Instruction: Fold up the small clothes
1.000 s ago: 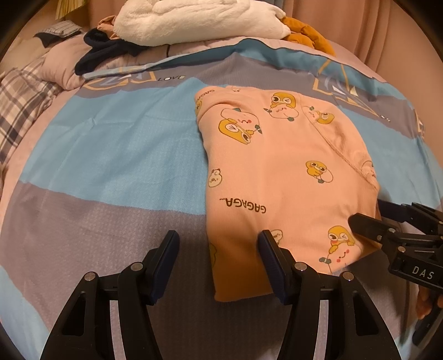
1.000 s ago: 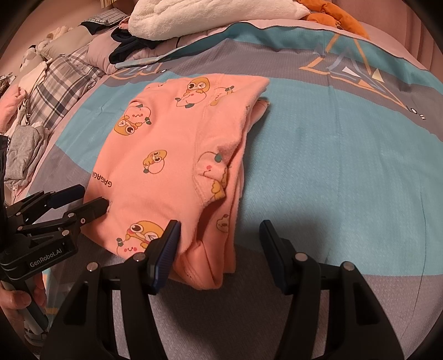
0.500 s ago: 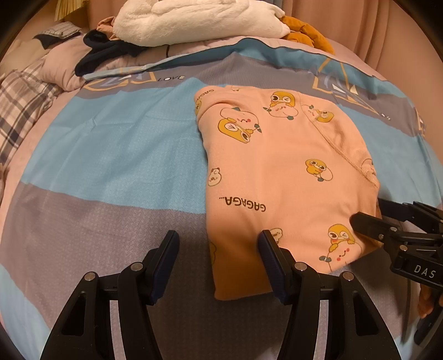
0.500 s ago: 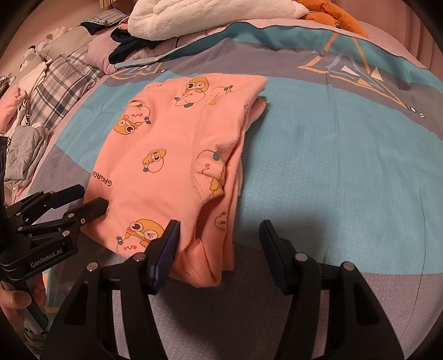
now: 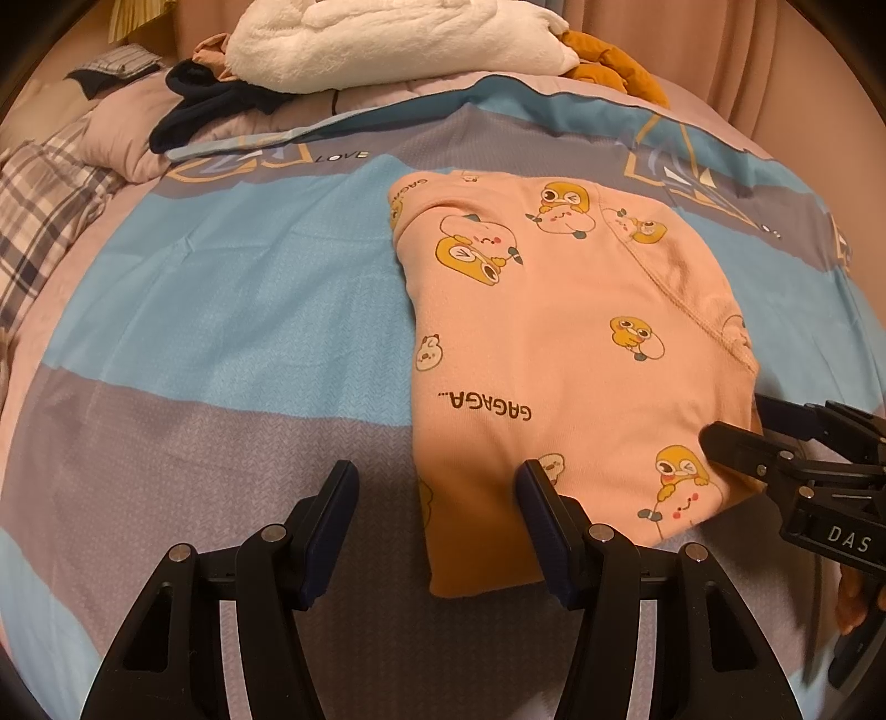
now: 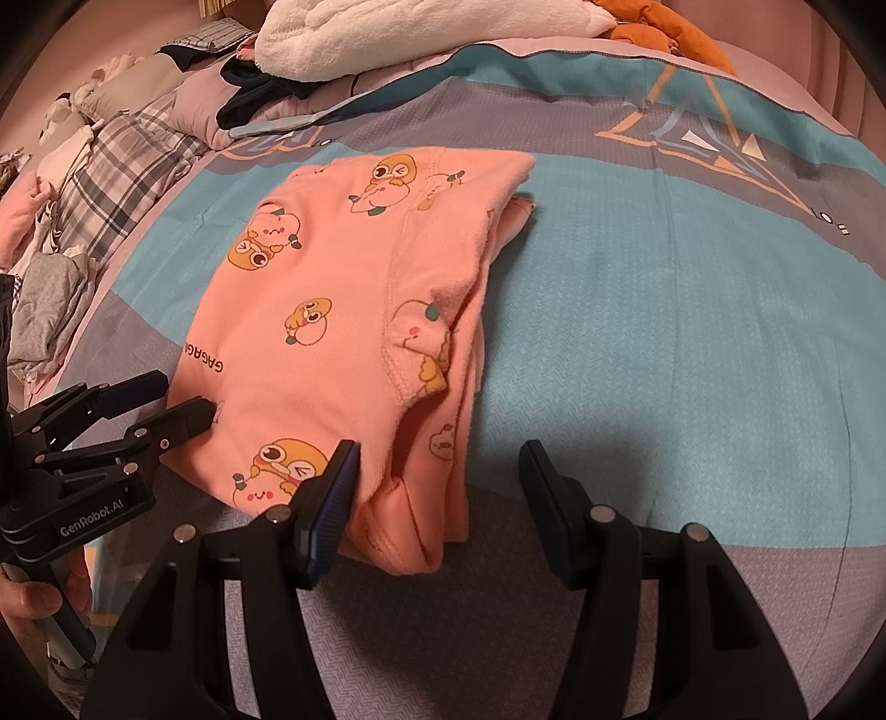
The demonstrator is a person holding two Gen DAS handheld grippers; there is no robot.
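Note:
A pink child's garment [image 5: 559, 354] printed with yellow ducks and "GAGAGA" lies folded lengthwise on the bed; it also shows in the right wrist view [image 6: 354, 310]. My left gripper [image 5: 434, 493] is open at the garment's near left corner, straddling its left edge. My right gripper [image 6: 437, 471] is open at the near right corner, where the folded layers bunch. Each gripper shows in the other's view, the right one [image 5: 775, 432] and the left one [image 6: 160, 399], both open at the near hem.
A blue and grey bedspread [image 5: 210, 310] covers the bed. A white fluffy blanket [image 5: 387, 39], dark clothes [image 5: 210, 105] and an orange item [image 5: 614, 66] lie at the far end. Plaid bedding [image 6: 116, 166] and loose clothes [image 6: 44, 299] lie at the left.
Almost nothing has moved. Both grippers stay open at the near hem; the right gripper has shifted very slightly toward the garment.

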